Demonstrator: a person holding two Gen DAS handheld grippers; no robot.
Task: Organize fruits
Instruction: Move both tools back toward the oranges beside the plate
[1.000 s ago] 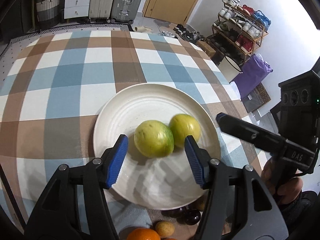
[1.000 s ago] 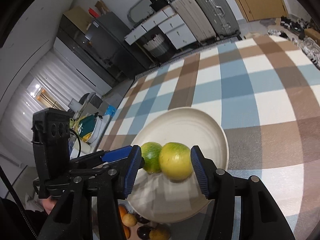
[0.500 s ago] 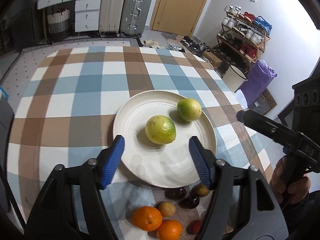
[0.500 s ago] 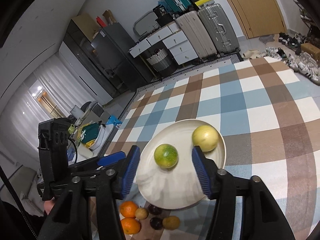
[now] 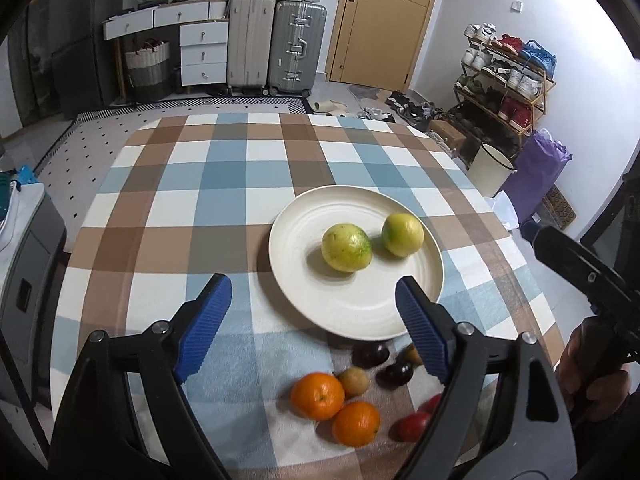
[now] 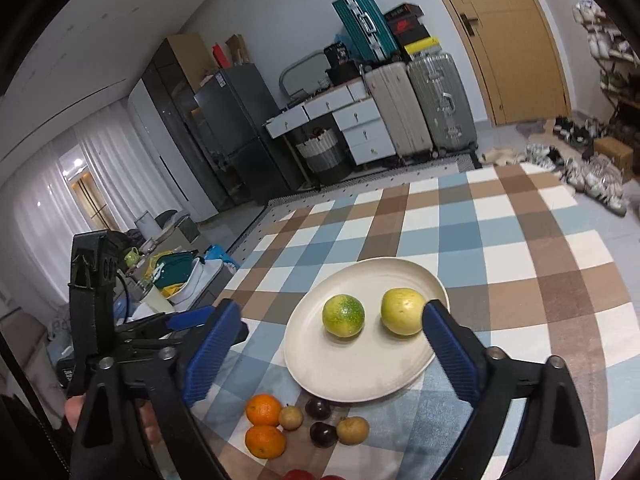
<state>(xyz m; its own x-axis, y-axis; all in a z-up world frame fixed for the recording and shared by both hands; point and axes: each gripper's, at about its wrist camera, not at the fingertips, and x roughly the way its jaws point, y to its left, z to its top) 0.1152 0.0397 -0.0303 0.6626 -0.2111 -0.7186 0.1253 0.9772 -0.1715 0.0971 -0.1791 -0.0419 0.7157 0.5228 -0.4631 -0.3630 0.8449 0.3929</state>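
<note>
Seen from the left wrist, the left tool (image 5: 312, 300) hangs above the bench (image 5: 208, 184), which is covered by a cloth checked in brown, blue and white; its blue ribbed pads stand wide apart, having just been opening, and nothing lies between them but bare cloth and the near rim of the round cream plate (image 5: 304, 220). On that plate two yellow-green round fruits sit side by side, the larger one (image 5: 346, 247) toward the middle and the smaller one (image 5: 402, 235) just to its right, close but apart from either tool. In front of the plate, on the cloth, lies a loose cluster: two oranges (image 5: 317, 395) touching each other, a small tan fruit (image 5: 353, 381), two dark purple plums (image 5: 370, 354), and a red fruit (image 5: 414, 426) partly hidden behind the tool's right finger. At the far right a hand (image 5: 596, 380) grips the black handle of the right tool. In the right wrist view the right tool (image 6: 332, 330) also has its pads spread wide, having just been opening, with nothing clamped; the plate and both green fruits show between the pads, farther off, and its right pad overlaps the edge of one fruit in the picture. Beyond the bench stand two upright grey suitcases (image 5: 296, 46), white drawers (image 5: 202, 52) and a shoe rack (image 5: 504, 76).
</note>
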